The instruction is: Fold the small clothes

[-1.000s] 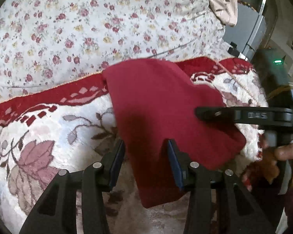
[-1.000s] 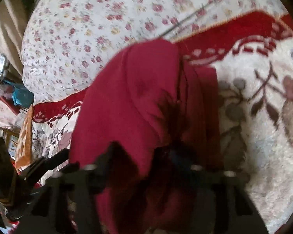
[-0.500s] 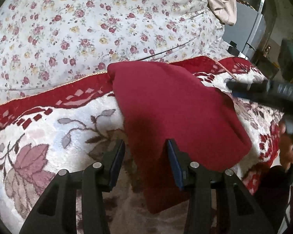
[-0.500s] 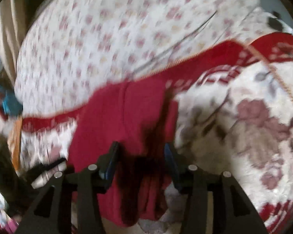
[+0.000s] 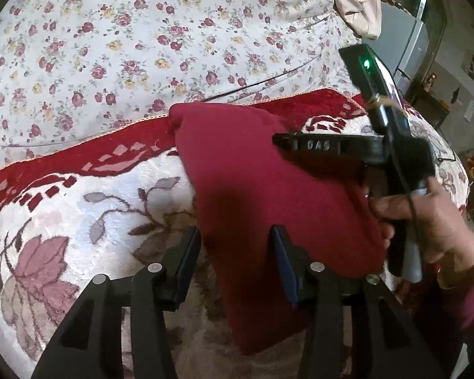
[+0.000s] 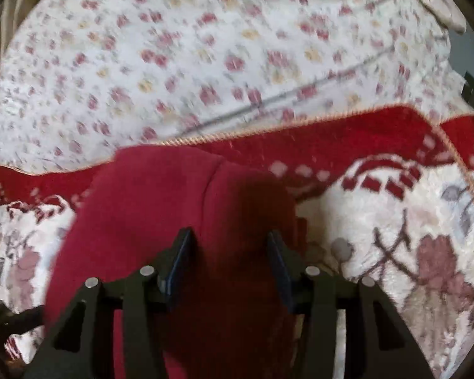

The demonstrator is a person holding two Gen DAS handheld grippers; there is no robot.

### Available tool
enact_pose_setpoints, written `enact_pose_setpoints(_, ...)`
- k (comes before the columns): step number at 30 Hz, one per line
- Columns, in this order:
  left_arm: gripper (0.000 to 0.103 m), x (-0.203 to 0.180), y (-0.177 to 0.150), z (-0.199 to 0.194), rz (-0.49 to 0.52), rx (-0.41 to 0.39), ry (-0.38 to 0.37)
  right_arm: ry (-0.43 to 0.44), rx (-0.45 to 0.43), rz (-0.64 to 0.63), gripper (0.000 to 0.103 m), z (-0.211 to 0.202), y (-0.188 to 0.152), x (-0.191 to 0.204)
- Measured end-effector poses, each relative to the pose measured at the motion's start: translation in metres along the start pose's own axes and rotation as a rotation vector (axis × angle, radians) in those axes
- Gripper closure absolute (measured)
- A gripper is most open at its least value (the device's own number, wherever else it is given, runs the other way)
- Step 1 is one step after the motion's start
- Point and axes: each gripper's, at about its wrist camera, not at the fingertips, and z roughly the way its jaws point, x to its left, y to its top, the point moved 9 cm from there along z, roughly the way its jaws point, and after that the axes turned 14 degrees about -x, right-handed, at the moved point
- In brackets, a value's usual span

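Floral sheet (image 5: 142,47) covers the bed behind a plush red-bordered blanket (image 5: 79,208), on which a dark red garment (image 5: 268,195) lies folded. No container shows. Left gripper (image 5: 237,262) hangs released, its spread fingers straddling the garment's near edge. Right gripper (image 6: 230,265) is likewise released above the cloth; half a second ago it was off to the side, now it is back over the garment.

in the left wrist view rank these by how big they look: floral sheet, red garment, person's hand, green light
1. floral sheet, filling the upper half
2. red garment
3. person's hand; it sits near the camera, so its true size is unsure
4. green light, a tiny dot
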Motion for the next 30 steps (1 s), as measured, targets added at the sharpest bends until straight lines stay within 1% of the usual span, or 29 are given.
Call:
enact_pose_setpoints(2, 0.077, 0.0, -0.001, 0.001, -0.001, 0.006, 0.002, -0.018, -0.017, -0.04, 0.048, 0.001, -0.002, 0.0)
enact_pose_setpoints(6, 0.077, 0.0, -0.004, 0.0, 0.0, 0.01, 0.008, -0.009, 0.001, -0.027, 0.047, -0.015, 0.0, -0.001)
enact_pose_setpoints(10, 0.077, 0.0, -0.004, 0.0, 0.004, 0.007, 0.012, 0.006, -0.019, -0.036, 0.045, -0.051, 0.001, -0.002)
enact_pose_setpoints(11, 0.077, 0.0, -0.004, -0.001, 0.003, 0.006, 0.013, 0.018, -0.029, -0.051, 0.044, -0.063, -0.002, 0.0)
enact_pose_setpoints(14, 0.077, 0.0, -0.004, -0.001, 0.003, 0.005, 0.014, 0.038, -0.029, -0.075, 0.043, -0.077, -0.013, 0.003)
enact_pose_setpoints(17, 0.076, 0.0, -0.006, 0.0, 0.002, 0.012, 0.011, 0.029, 0.012, -0.079, 0.044, -0.078, -0.035, -0.001)
enact_pose_setpoints(19, 0.076, -0.001, -0.008, 0.001, 0.006, 0.017, 0.014, 0.04, 0.052, -0.047, 0.044, -0.071, -0.053, -0.007)
enact_pose_setpoints(20, 0.076, -0.001, -0.008, 0.0, 0.01, 0.014, 0.015, 0.058, 0.047, -0.008, 0.042, -0.07, -0.057, -0.011)
enact_pose_setpoints(21, 0.076, -0.001, -0.008, 0.0, 0.014, 0.013, 0.017, 0.059, 0.047, 0.002, 0.039, -0.07, -0.057, -0.013)
enact_pose_setpoints(24, 0.076, -0.001, -0.007, -0.001, 0.018, 0.012, 0.019, 0.043, 0.057, -0.022, 0.039, -0.078, -0.055, -0.014)
enact_pose_setpoints(25, 0.076, 0.0, -0.006, -0.001, 0.014, 0.011, 0.019, 0.036, 0.054, -0.03, 0.039, -0.082, -0.054, -0.014)
enact_pose_setpoints(27, 0.076, 0.0, -0.006, 0.0, 0.011, 0.013, 0.018, 0.03, 0.012, -0.042, 0.039, -0.096, -0.049, -0.011)
enact_pose_setpoints(30, 0.076, 0.0, -0.006, 0.001, 0.013, 0.012, 0.019, 0.068, -0.054, -0.028, 0.039, -0.113, -0.041, -0.004)
